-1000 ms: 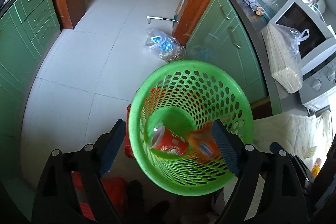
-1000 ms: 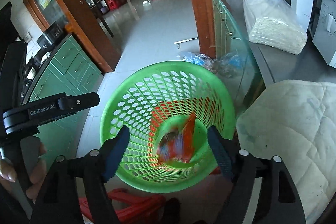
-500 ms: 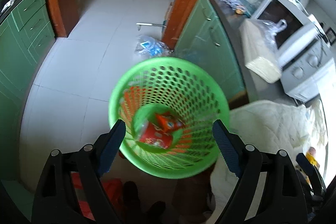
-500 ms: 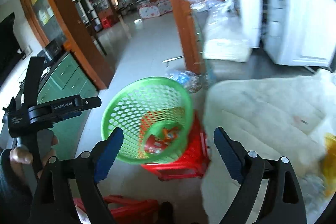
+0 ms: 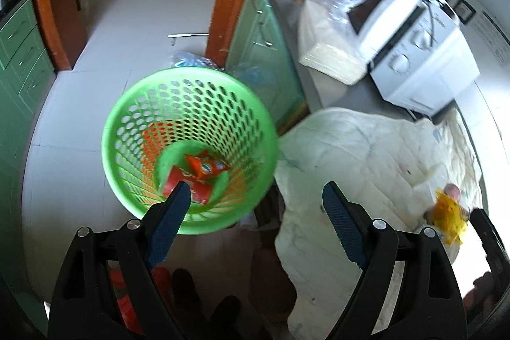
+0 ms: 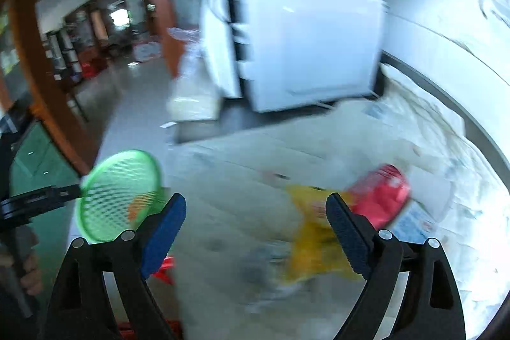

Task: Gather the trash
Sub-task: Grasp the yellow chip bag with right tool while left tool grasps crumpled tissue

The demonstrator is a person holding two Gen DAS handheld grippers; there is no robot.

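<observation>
A green perforated waste basket [image 5: 191,145] stands on a red stool beside the counter; it also shows in the right wrist view [image 6: 119,193]. A red can [image 5: 186,185] and an orange wrapper [image 5: 205,164] lie at its bottom. My left gripper [image 5: 256,219] is open and empty above the basket's near rim. My right gripper [image 6: 255,223] is open and empty over the cloth-covered counter. A yellow wrapper [image 6: 314,231] and a red can [image 6: 381,196] lie on the cloth just ahead of it, blurred. The yellow wrapper also shows in the left wrist view [image 5: 449,214].
A white quilted cloth [image 5: 366,155] covers the counter. A white microwave [image 5: 414,43] and a bag of noodles [image 5: 331,53] stand behind it. Green cabinets [image 5: 264,53] sit below. A plastic bag [image 5: 191,61] lies on the tiled floor.
The orange wrapper fell into the basket beside the red can. My right gripper swung right from above the basket to the counter's cloth. My left gripper shifted right.
</observation>
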